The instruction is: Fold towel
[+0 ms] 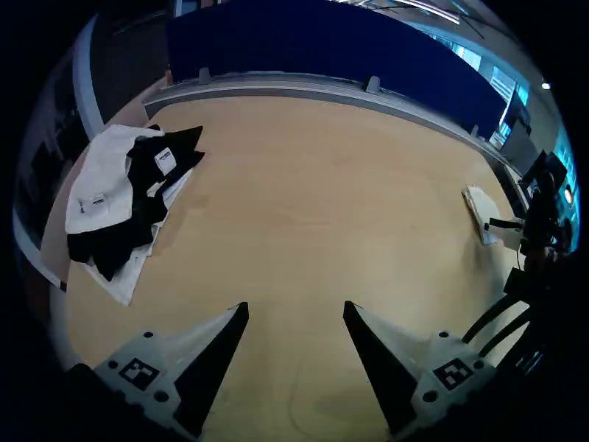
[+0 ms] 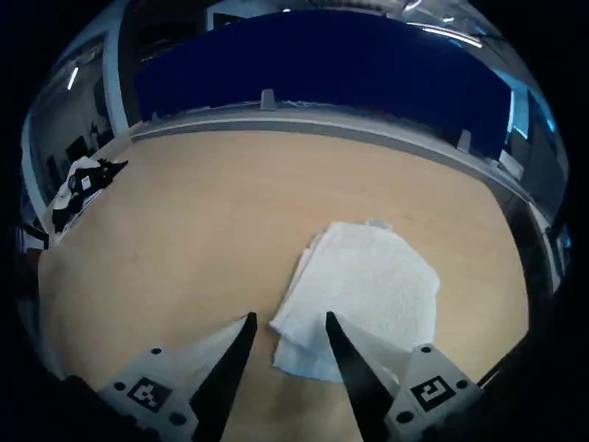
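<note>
Both spread: right gripper [image 2: 289,317] at near corner of folded towel [image 2: 361,295] on table [image 2: 184,221], left gripper [image 1: 294,306] well apart; risks pinching only the top layer on closing and pulling the fold open.

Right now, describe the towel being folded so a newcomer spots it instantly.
Start at the long wooden table fronting the blue partition. On it, just ahead of the right tongs, lies the folded towel. It is all white and lies alone, unlike the mixed black-and-white pile at the table's left edge.
</note>
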`<state>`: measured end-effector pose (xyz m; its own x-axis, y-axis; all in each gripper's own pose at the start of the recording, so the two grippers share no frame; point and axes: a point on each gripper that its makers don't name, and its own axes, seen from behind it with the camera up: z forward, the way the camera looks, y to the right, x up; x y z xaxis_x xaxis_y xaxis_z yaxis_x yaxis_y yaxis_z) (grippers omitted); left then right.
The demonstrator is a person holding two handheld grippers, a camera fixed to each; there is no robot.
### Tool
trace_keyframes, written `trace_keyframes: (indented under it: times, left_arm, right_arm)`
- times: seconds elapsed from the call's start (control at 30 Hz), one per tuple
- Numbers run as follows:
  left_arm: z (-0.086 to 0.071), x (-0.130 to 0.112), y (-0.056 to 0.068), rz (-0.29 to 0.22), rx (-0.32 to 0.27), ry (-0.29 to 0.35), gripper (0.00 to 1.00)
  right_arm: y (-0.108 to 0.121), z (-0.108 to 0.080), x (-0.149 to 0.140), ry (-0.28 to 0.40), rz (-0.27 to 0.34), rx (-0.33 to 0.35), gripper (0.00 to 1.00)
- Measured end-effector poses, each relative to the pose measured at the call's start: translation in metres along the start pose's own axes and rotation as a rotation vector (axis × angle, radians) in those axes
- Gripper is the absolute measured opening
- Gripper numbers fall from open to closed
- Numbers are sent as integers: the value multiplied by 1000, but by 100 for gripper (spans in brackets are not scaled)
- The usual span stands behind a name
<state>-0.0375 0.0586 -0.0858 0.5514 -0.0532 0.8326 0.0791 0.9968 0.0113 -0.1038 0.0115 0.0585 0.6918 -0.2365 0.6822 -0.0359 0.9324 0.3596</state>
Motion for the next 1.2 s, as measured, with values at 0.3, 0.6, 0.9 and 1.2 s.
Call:
trace_keyframes:
  times: [0.3,0.6,0.9,1.2]
  left_arm:
    - [2,-1,-1,-6,2,-1,96]
    - [2,-1,-3,-6,5,-1,96]
    - [1,1,-3,-3,1,3,96]
    - [-4,3,-2,0,-1,6,96]
  right_arm:
    - [2,7,-7,-18,-53,-38,37]
    - [2,9,-3,1,-50,-53,9]
    - [3,2,7,29,1,-44,3]
    - [0,-15,18,71,14,-34,3]
